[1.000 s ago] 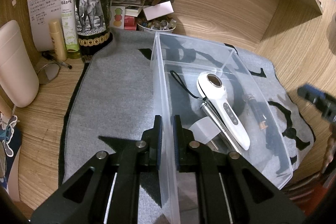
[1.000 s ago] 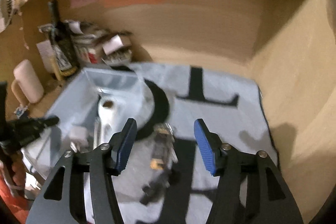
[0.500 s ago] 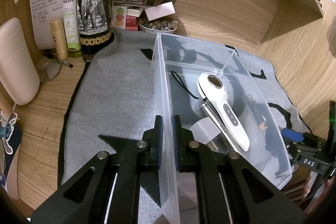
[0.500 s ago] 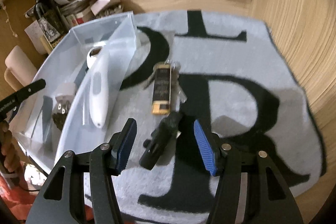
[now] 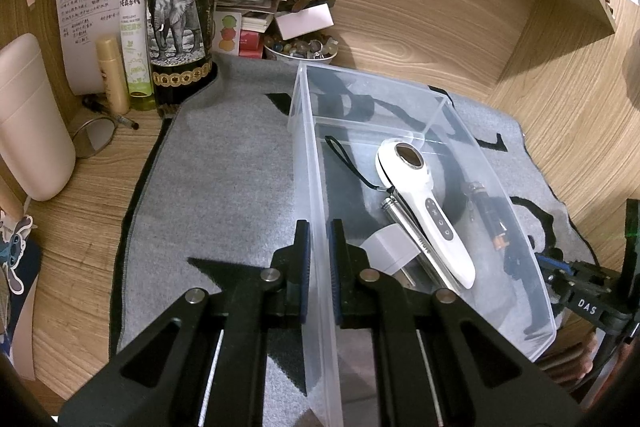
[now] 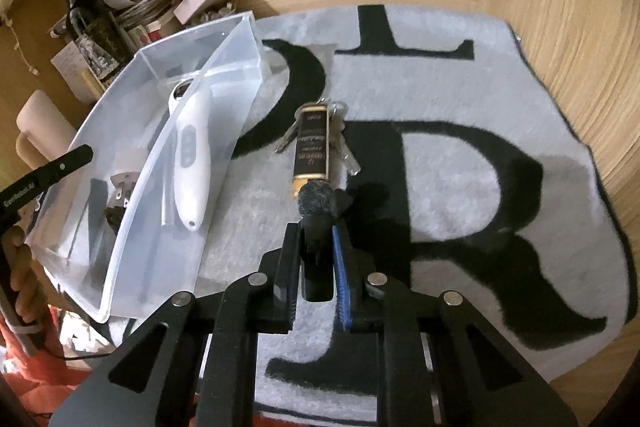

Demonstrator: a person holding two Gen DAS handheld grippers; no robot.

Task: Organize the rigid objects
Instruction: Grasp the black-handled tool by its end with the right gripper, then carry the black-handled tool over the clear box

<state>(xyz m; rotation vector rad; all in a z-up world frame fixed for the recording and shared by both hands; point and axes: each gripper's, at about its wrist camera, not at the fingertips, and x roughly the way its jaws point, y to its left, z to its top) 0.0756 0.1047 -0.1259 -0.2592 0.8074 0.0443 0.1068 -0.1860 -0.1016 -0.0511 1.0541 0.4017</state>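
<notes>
A clear plastic bin (image 5: 304,155) stands on a grey mat with black letters. It holds a white handheld device (image 5: 424,215), a metal tube (image 5: 396,215) and a white plug adapter (image 5: 390,251). My left gripper (image 5: 319,259) is shut on the bin's left wall. My right gripper (image 6: 314,259) is shut on a small black microphone with a fuzzy head (image 6: 316,201), on the mat (image 6: 400,99) right of the bin (image 6: 188,163). A dark keychain with keys (image 6: 312,143) lies just beyond the microphone.
A wine bottle with an elephant label (image 5: 180,7), spray bottles, papers and a bowl of stones (image 5: 302,47) crowd the back left. A white cylinder (image 5: 28,115) stands at the left. Wooden walls close the back and right.
My right gripper has come down over the mat and closed on the black microphone, which it stood open above before. The left gripper has kept its hold on the bin wall.
</notes>
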